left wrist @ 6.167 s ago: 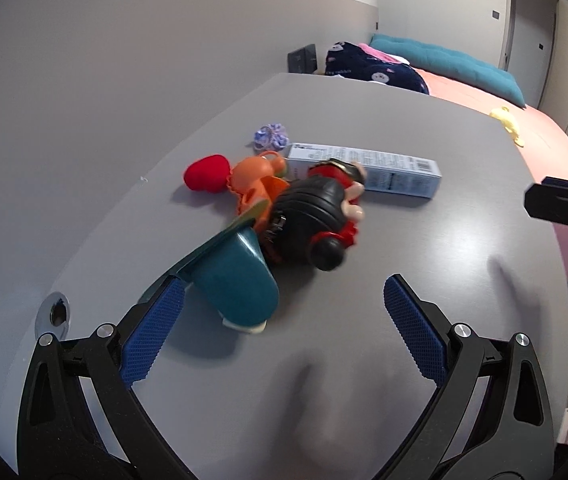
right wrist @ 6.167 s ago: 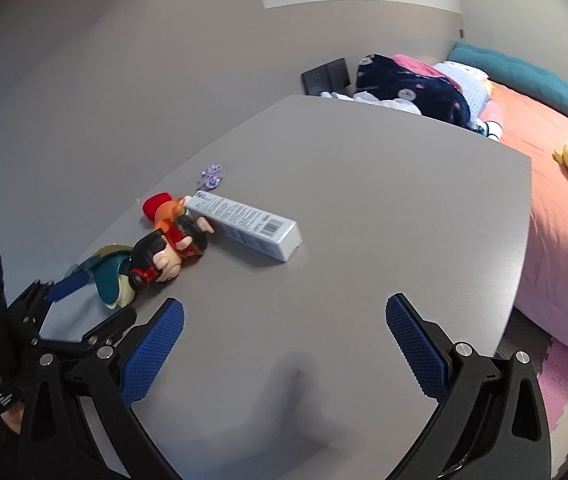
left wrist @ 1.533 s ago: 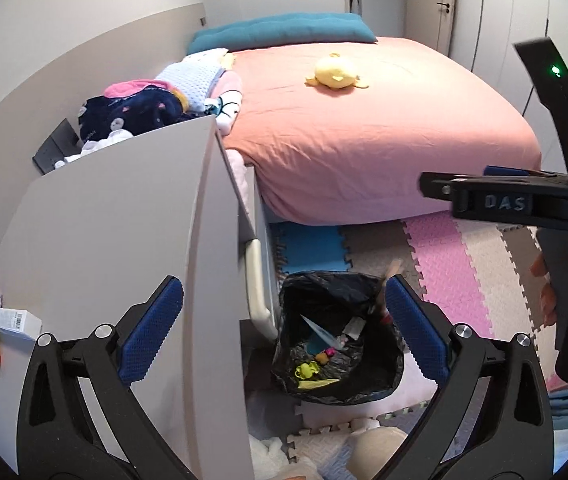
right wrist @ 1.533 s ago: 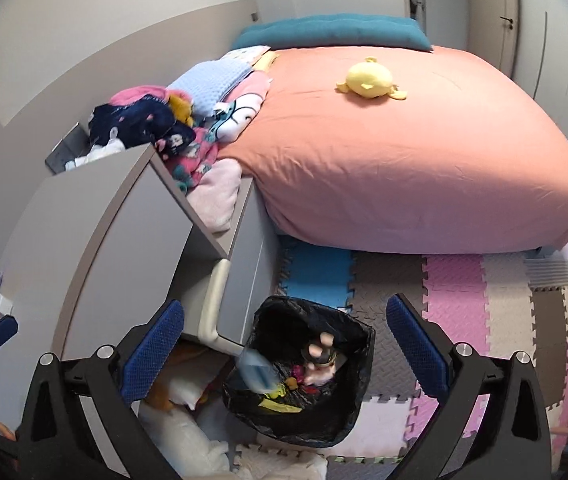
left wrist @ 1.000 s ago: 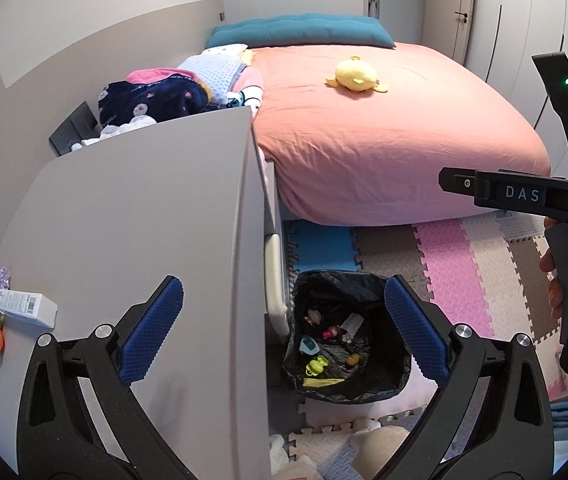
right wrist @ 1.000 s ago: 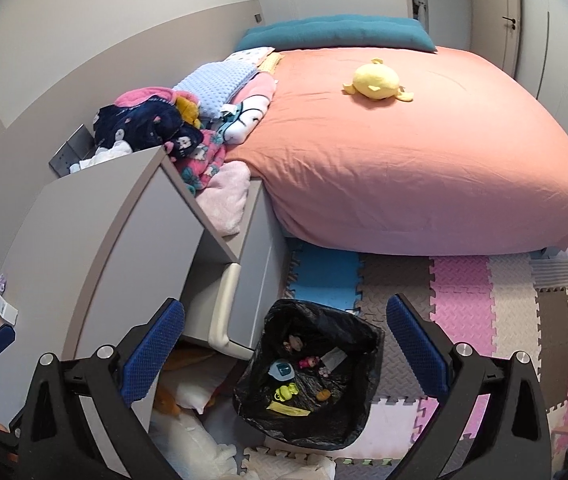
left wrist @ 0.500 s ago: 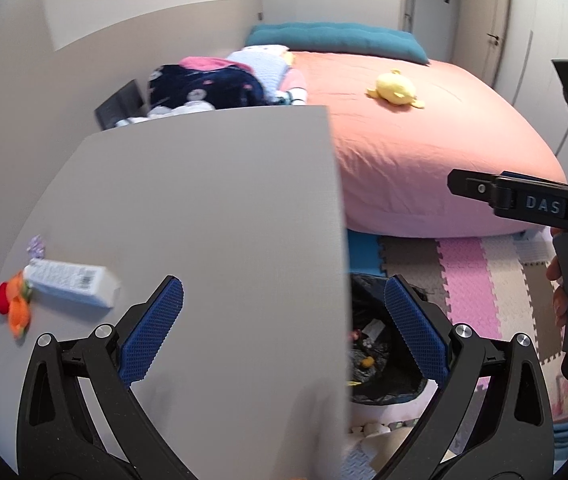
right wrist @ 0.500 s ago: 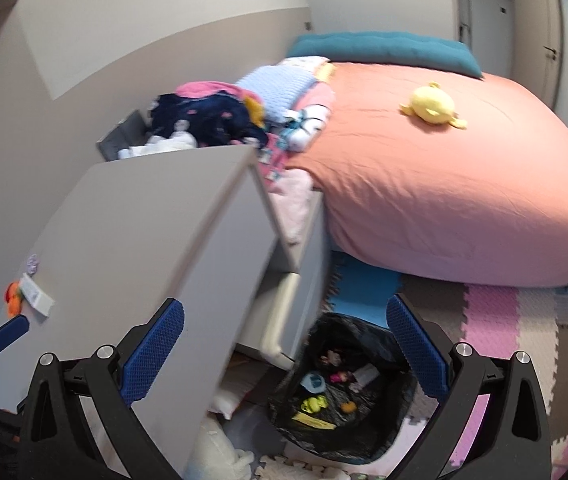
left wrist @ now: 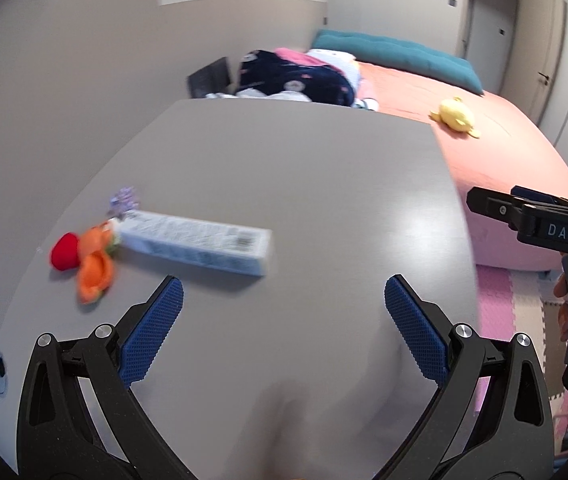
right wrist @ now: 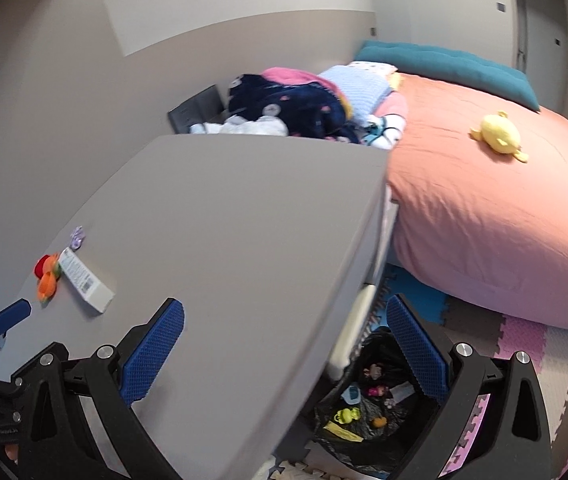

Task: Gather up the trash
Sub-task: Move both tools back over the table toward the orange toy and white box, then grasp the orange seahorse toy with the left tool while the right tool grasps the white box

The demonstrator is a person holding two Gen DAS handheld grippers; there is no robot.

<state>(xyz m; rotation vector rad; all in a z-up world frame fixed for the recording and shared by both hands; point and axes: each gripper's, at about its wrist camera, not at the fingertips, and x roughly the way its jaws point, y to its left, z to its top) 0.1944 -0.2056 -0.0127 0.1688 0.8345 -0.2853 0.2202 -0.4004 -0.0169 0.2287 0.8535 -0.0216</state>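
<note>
We hold both grippers, left gripper (left wrist: 284, 304) and right gripper (right wrist: 286, 332), jaws wide and empty, over the grey bench (left wrist: 304, 184), long white printed carton (left wrist: 195, 246) beside the orange-and-red plastic toy (left wrist: 87, 260).

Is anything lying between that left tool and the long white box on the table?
Nothing visible does. The left tool is open and empty, and only bare table lies between its fingers and the white box. The orange and red toy and small purple item sit at the box's far left end, off the path.
</note>
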